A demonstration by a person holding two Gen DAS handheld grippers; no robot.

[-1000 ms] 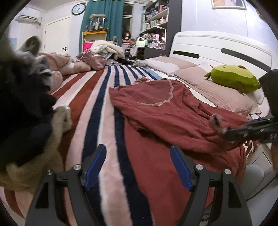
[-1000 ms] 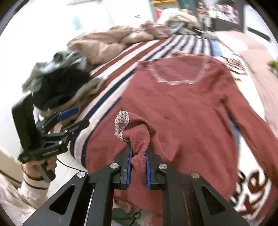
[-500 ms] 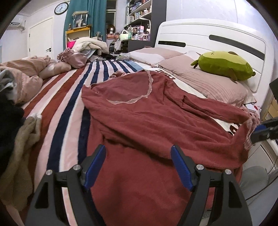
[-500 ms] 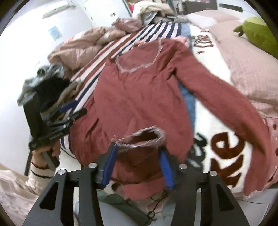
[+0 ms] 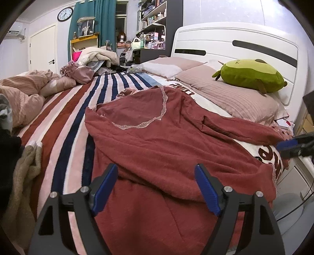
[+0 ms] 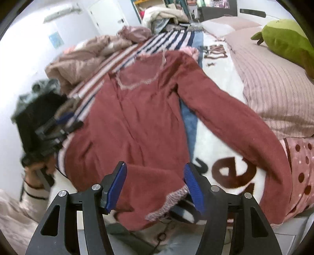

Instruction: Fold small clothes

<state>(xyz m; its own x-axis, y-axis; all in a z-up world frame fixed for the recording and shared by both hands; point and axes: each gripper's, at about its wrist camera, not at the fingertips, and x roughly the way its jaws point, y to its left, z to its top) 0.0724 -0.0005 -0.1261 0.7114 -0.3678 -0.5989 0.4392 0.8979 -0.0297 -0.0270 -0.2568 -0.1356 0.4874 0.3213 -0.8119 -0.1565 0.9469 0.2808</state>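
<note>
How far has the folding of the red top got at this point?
Barely begun. The red top lies spread on the bed, one sleeve still out. The right gripper has just been opening; the cuff lies loose between its jaws. The left gripper is open, empty. All folds remain.

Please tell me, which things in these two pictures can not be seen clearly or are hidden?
- Left gripper, right wrist view: motion blur smears it; its jaws cannot be read there.
- Right gripper, left wrist view: the picture's right edge cuts it off; only a blue tip shows.
- Red sweater hem, left wrist view: hangs over the bed's edge, behind the fingers.
- Wall clock, left wrist view: too small to read.
</note>
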